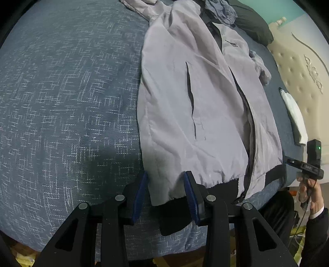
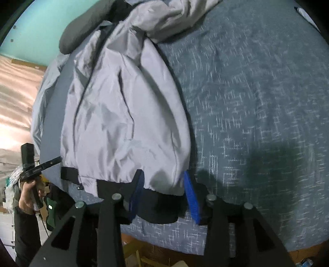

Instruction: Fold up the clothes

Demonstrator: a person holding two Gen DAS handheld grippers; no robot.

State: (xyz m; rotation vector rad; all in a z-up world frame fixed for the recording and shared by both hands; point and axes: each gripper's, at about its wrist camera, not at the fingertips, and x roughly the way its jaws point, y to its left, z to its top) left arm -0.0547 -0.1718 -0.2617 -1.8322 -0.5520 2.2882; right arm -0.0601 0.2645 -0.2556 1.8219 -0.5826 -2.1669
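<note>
A pale grey zip-up jacket (image 1: pixel 195 92) lies spread on the blue-grey bed cover (image 1: pixel 61 102), front side up, with its black waistband (image 1: pixel 174 217) at the bed's near edge. My left gripper (image 1: pixel 166 178) hovers open over the jacket's left hem corner, and the blue pads do not press the cloth. In the right wrist view the jacket (image 2: pixel 123 113) shows its other half. My right gripper (image 2: pixel 163 178) stands open astride the right hem corner, above the waistband (image 2: pixel 160 209), holding nothing.
A dark pillow (image 1: pixel 253 22) and a bluish garment (image 1: pixel 220 10) lie beyond the jacket's collar. A cream tufted headboard (image 1: pixel 298 67) and a white folded item (image 1: pixel 294 115) are at the right. A hand (image 2: pixel 28 197) holds the other gripper's handle beside the bed. Wooden floor (image 2: pixel 144 256) shows below.
</note>
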